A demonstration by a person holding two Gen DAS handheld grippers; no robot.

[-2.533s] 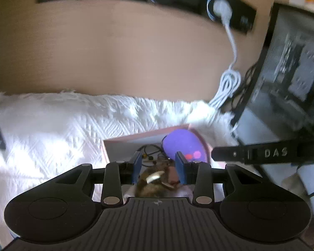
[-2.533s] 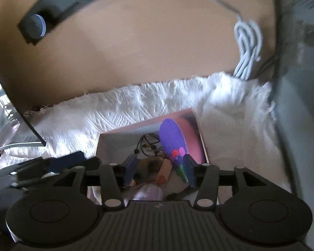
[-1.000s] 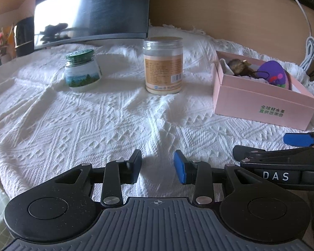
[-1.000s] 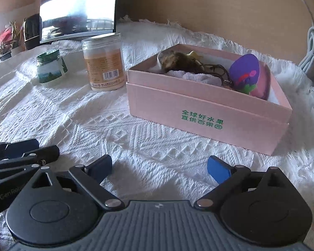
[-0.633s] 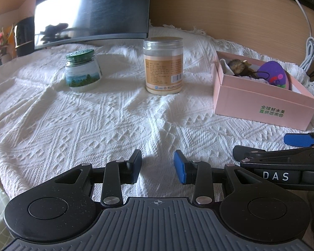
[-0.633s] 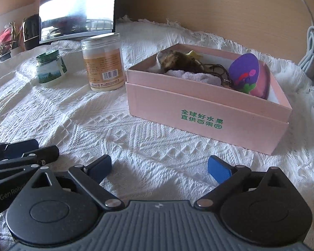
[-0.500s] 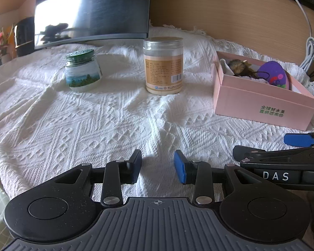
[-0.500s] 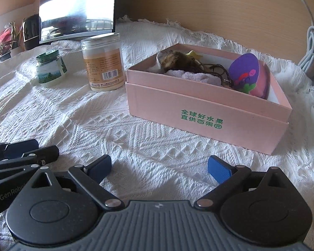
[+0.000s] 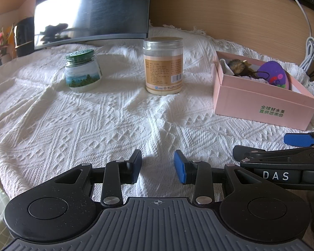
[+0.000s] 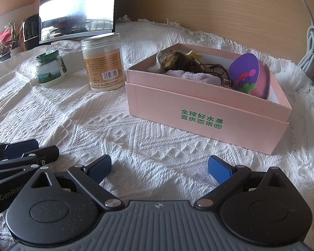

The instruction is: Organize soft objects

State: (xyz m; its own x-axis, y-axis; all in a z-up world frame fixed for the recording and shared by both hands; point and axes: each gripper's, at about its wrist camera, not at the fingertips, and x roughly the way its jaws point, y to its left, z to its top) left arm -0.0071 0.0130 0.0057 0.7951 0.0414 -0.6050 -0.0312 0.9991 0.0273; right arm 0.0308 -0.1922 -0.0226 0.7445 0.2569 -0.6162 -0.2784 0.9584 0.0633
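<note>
A pink box (image 10: 205,108) with green print stands on the white cloth; it also shows in the left wrist view (image 9: 261,104). Inside lie a brown furry toy (image 10: 175,61), a lilac towel (image 10: 190,76) and a purple egg-shaped sponge (image 10: 246,72). My left gripper (image 9: 158,164) is open and empty, low over the cloth, well short of the box. My right gripper (image 10: 159,167) is wide open and empty, in front of the box.
A tall clear jar with a tan label (image 9: 163,65) and a small green-lidded jar (image 9: 82,70) stand on the cloth (image 9: 94,121). A dark monitor (image 9: 92,10) stands behind them. A white cable (image 9: 309,48) hangs down the wooden wall at the right.
2.5 s ago both grippers were over the box, the left one around the brown toy. Both are now pulled back, empty, near the front of the cloth. Nothing has moved in the last second.
</note>
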